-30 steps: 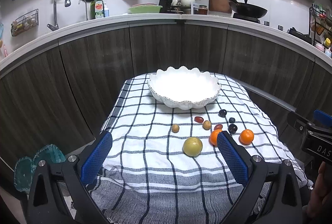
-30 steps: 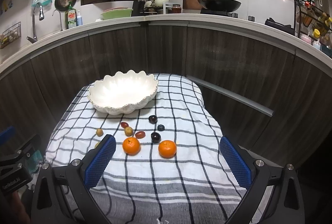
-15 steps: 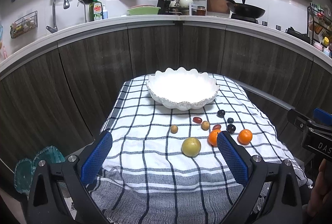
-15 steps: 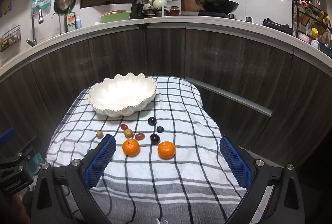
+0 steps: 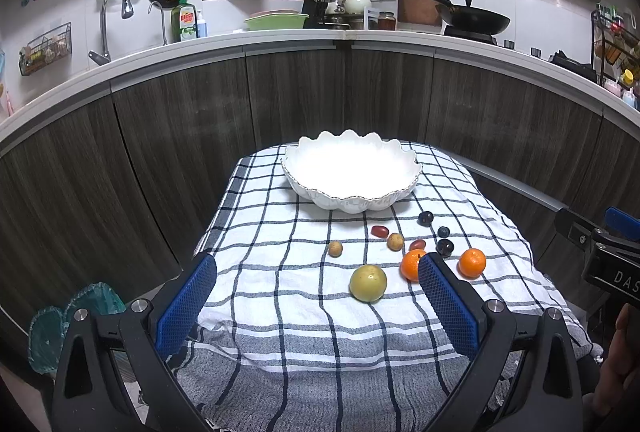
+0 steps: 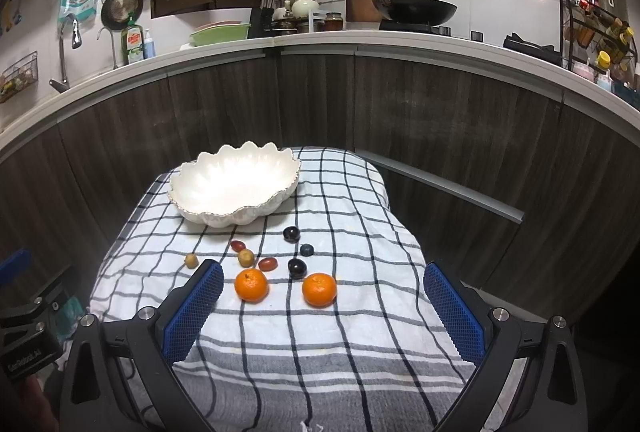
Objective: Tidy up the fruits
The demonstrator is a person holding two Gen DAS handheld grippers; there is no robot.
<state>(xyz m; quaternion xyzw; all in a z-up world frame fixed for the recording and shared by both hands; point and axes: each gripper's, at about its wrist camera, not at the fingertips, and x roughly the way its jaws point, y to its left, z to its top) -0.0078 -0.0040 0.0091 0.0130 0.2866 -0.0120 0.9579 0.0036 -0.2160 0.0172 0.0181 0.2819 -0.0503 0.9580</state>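
The green soap bottle (image 5: 183,22) on the far worktop (image 5: 280,40) says "Dish". White letters "DAS" stand on the black right gripper (image 5: 618,272). The left gripper (image 6: 24,348) has small letters, too blurry to read.

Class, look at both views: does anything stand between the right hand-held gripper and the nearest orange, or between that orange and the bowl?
Nothing stands between the right hand-held gripper and the orange; only bare cloth. Toward the bowl, small fruits lie on the cloth, the dark plum closest, low enough to lift over.
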